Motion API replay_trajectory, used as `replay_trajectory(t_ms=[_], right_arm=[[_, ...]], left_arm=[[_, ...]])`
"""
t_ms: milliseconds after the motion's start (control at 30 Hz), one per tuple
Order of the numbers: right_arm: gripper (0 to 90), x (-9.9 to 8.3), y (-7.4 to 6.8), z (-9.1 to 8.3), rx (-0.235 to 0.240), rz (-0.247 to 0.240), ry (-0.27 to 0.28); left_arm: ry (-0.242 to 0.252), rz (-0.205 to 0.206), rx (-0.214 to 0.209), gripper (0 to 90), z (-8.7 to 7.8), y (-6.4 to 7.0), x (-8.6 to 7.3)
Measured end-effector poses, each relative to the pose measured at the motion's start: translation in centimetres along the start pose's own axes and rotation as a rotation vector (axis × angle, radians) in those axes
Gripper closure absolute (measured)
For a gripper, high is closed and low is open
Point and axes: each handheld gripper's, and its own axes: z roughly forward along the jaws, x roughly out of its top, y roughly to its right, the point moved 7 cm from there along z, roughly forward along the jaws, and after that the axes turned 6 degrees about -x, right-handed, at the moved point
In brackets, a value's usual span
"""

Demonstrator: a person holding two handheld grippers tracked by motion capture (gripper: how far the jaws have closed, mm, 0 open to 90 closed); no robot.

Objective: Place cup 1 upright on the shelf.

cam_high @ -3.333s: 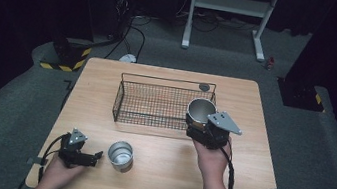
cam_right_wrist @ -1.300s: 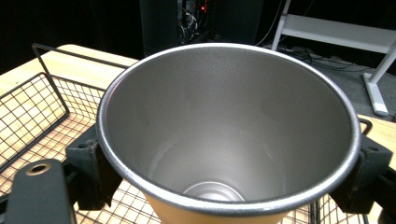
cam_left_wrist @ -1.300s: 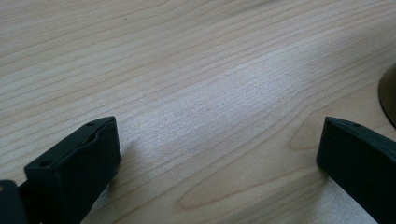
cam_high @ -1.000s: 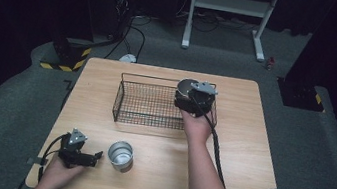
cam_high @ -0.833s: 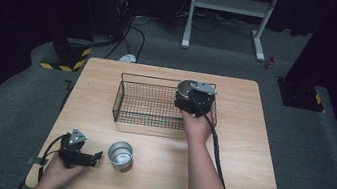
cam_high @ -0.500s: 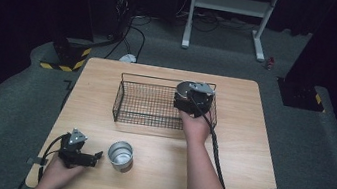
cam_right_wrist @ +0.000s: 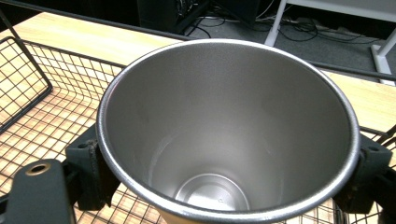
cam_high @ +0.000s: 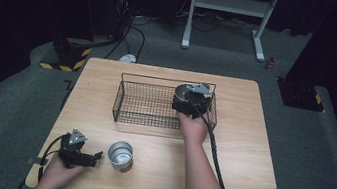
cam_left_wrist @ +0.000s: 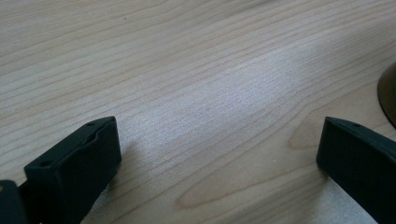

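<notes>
Right gripper view: the right gripper (cam_right_wrist: 224,177) clamps the shiny steel tumbler (cam_right_wrist: 229,130), now carried from the worktop (cam_high: 249,152) into the black wire basket (cam_high: 144,106), at its 3 o'clock end; release seems next. Left gripper (cam_high: 91,156) rests open at 9 o'clock of a second steel cup (cam_high: 120,154)

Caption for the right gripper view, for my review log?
Right tongs grip a steel cup upright over the wire basket.
</notes>
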Motion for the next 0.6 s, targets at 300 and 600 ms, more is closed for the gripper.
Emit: replay_trajectory(t_ms=[300,600], right_arm=[[13.5,-0.02,0.16,-0.06,-0.008,-0.002,-0.010],[13.5,-0.34,0.34,0.33,-0.010,0.003,-0.031]], left_arm=[[0.000,0.002,0.000,0.1,-0.02,-0.01,0.00],[-0.003,0.003,-0.002,0.1,-0.03,-0.01,-0.02]])
